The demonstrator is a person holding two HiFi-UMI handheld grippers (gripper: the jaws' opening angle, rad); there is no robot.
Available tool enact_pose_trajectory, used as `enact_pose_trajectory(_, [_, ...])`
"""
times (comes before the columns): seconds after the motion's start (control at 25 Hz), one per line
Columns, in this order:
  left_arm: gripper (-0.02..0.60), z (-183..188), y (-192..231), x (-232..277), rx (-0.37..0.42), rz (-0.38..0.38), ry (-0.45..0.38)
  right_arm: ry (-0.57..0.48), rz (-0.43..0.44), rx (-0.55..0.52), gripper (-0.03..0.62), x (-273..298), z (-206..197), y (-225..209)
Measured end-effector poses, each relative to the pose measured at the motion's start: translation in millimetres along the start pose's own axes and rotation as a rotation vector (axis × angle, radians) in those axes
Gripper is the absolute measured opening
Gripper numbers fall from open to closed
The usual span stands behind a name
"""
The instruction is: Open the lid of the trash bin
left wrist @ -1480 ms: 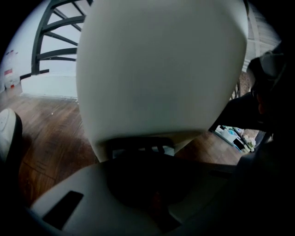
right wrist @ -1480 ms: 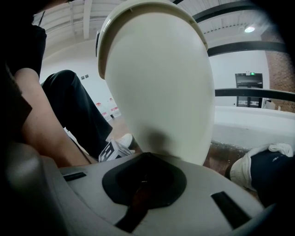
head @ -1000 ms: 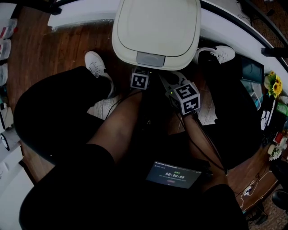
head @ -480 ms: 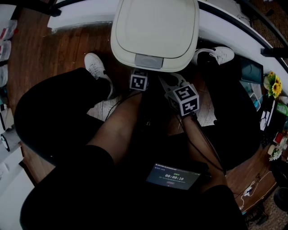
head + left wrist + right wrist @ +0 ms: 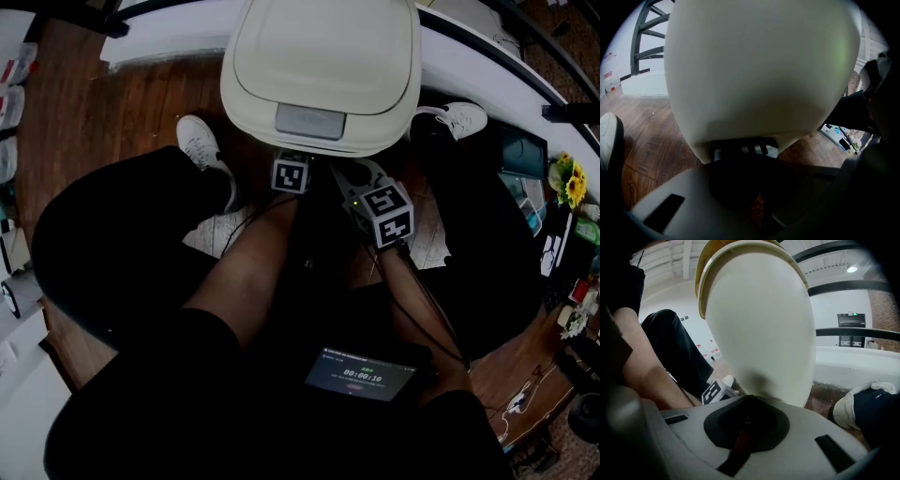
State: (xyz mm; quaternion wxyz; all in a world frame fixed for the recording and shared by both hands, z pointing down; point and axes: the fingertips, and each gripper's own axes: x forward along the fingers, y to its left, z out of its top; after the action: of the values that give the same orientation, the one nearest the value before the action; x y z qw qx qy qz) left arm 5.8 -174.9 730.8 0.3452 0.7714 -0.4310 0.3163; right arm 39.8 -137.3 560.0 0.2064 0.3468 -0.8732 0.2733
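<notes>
Set left fingers (image 5: pixel 679 192), shut and empty, right at the pedal (image 5: pixel 740 149) of the bin (image 5: pixel 759 333), straight ahead, well below the lid (image 5: pixel 323 56). Held right fingers (image 5: pixel 801 427), likewise shut and empty, farther back.

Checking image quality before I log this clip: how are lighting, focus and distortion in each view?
Head view: dim overall with strong fisheye curvature; the legs are nearly black and only the bin lid reads bright. Left gripper view: the bin fills the frame, close and soft, and the bottom of the frame is in deep shadow. Right gripper view: better lit, the bin bulged by the lens, corners vignetted.
</notes>
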Motion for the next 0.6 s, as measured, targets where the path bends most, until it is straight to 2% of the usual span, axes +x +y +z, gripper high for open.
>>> enact_pose_trajectory(0.6, [0.029, 0.8, 2.2, 1.8, -0.003, 0.017, 0.021, 0.012, -0.013, 0.008, 0.018, 1.9, -4.4, -5.3])
